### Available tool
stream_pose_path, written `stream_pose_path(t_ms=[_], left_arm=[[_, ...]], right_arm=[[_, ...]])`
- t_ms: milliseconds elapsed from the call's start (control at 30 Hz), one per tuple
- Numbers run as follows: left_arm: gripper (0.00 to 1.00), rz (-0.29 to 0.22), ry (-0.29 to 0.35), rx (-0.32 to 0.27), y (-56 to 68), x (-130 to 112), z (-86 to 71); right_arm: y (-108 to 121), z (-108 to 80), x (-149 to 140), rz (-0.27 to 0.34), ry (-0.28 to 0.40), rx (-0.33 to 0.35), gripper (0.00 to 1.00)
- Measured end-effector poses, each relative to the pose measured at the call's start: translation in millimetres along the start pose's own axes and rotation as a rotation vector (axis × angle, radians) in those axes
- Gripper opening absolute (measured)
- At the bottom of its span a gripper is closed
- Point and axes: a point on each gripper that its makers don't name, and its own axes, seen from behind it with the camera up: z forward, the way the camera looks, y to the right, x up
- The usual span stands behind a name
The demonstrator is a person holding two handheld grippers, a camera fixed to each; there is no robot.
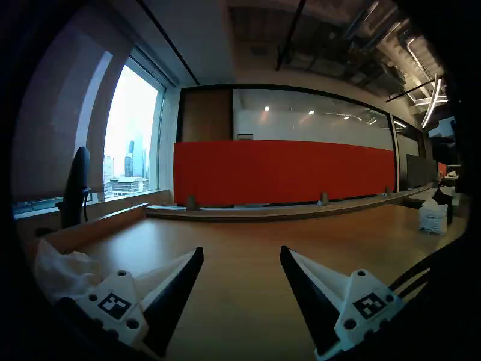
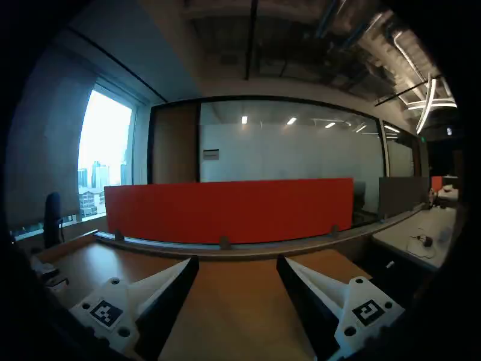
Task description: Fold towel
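My left gripper [image 1: 242,253] is open over the wooden desk [image 1: 240,240], nothing between its fingers. A crumpled white cloth [image 1: 63,274], perhaps the towel, lies at the desk's near left, beside the left finger [image 1: 171,289]. A second white bundle [image 1: 434,216] sits at the desk's far right edge. In the right gripper view, my right gripper [image 2: 237,262] is also open above the desk [image 2: 240,307], with bare wood between its fingers.
A red divider panel [image 1: 282,171] runs along the back of the desk, also seen as the red panel [image 2: 228,210]. A black office chair [image 1: 75,186] stands by the window on the left. A neighbouring white desk [image 2: 421,231] with small items lies to the right.
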Motion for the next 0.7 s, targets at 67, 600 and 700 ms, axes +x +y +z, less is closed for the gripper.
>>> stream_pose_path(t_ms=[67, 600, 700], left_arm=[[0.94, 0.0, 0.0, 0.0, -0.2, 0.0, 0.0], [0.94, 0.0, 0.0, 0.0, -0.3, 0.4, 1.0], [0.94, 0.0, 0.0, 0.0, -0.6, 0.5, 1.3]], right_arm=[[4.0, -0.7, 1.4, -0.004, 0.009, -0.005, 1.0], [27.3, -2.2, -22.3, -0.027, 0.05, -0.044, 1.0], [26.8, -1.7, -32.2, -0.021, 0.055, -0.043, 1.0]])
